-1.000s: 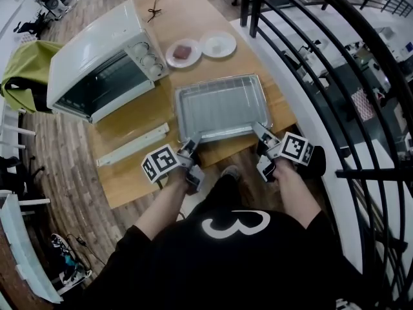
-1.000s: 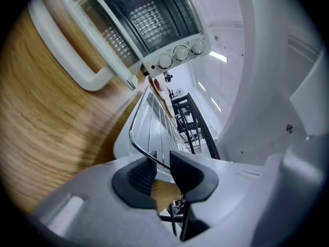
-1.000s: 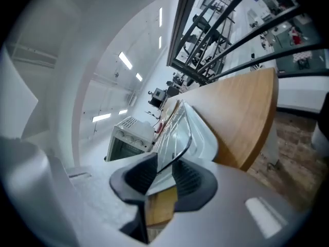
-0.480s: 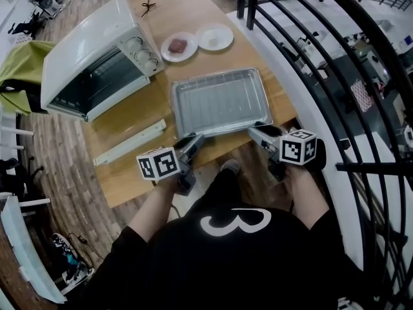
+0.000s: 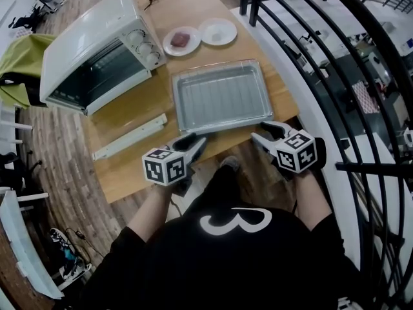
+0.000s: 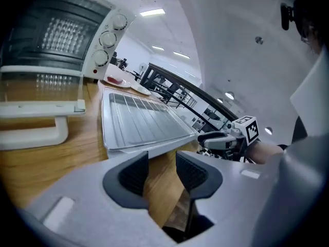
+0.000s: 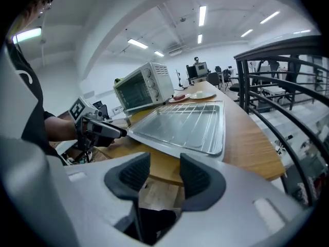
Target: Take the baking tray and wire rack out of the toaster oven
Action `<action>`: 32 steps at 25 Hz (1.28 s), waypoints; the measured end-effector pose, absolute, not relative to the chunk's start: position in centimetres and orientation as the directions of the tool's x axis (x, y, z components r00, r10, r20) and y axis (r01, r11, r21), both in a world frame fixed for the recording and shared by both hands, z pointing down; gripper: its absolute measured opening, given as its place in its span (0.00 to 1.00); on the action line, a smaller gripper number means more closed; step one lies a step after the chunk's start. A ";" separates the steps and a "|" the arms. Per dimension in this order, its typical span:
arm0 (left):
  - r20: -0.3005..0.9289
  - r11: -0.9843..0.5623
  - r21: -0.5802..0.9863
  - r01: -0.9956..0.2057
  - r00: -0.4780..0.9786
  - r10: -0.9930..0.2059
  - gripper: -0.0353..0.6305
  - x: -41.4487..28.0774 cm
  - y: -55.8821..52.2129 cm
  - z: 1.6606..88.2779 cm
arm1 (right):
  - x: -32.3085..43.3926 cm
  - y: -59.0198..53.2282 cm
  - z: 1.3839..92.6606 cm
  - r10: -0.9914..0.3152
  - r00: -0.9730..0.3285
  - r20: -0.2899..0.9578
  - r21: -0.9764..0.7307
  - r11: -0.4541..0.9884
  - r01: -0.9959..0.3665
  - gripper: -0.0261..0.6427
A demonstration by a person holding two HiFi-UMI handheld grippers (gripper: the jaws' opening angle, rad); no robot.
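Tray (image 5: pixel 219 125) with rack (image 5: pixel 222 92) lies on the table (image 5: pixel 139 105), outside the oven (image 5: pixel 90 50). Left gripper (image 5: pixel 195 143) and right gripper (image 5: pixel 263 133) jaws have just been opening and stand apart, empty. Removal appears complete.

Left claw (image 5: pixel 197 142) and right claw (image 5: pixel 263 133) angle forward and down, jaws just opened, both empty.

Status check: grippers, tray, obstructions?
Left gripper, right gripper: jaws just opened, empty. Baking tray, wire rack in it, on table. Nothing blocking.
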State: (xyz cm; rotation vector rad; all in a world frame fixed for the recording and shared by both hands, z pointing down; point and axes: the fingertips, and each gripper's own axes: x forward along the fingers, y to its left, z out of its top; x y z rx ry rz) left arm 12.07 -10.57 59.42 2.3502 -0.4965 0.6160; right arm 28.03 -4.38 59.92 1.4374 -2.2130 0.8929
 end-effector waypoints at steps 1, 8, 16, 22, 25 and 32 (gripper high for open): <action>0.550 -0.721 0.485 -0.495 0.814 -0.187 0.28 12.0 -10.4 59.6 | 28.0 -4.3 60.0 -0.679 -0.424 0.599 -0.316 0.286 -0.904 0.31; 0.563 -0.744 0.444 -0.499 0.801 -0.201 0.28 11.6 -9.5 59.3 | 27.1 -3.5 60.0 -0.678 -0.435 0.593 -0.326 0.291 -0.899 0.31; 0.516 -0.816 0.350 -0.461 0.822 -0.242 0.26 13.1 -7.8 54.0 | 23.7 -2.7 53.7 -0.717 -0.495 0.491 -0.305 0.390 -0.869 0.20; 0.428 -0.849 0.335 -0.408 0.869 -0.248 0.15 14.1 -4.9 47.8 | 21.9 -1.0 46.9 -0.762 -0.525 0.381 -0.276 0.448 -0.850 0.05; 0.379 -0.862 0.330 -0.386 0.890 -0.253 0.12 14.0 -2.9 44.4 | 21.4 0.6 43.5 -0.784 -0.535 0.316 -0.277 0.463 -0.842 0.04; 0.252 -0.889 0.306 -0.340 0.930 -0.269 0.07 13.1 1.2 37.1 | 19.1 4.5 36.3 -0.789 -0.587 0.183 -0.224 0.548 -0.806 0.04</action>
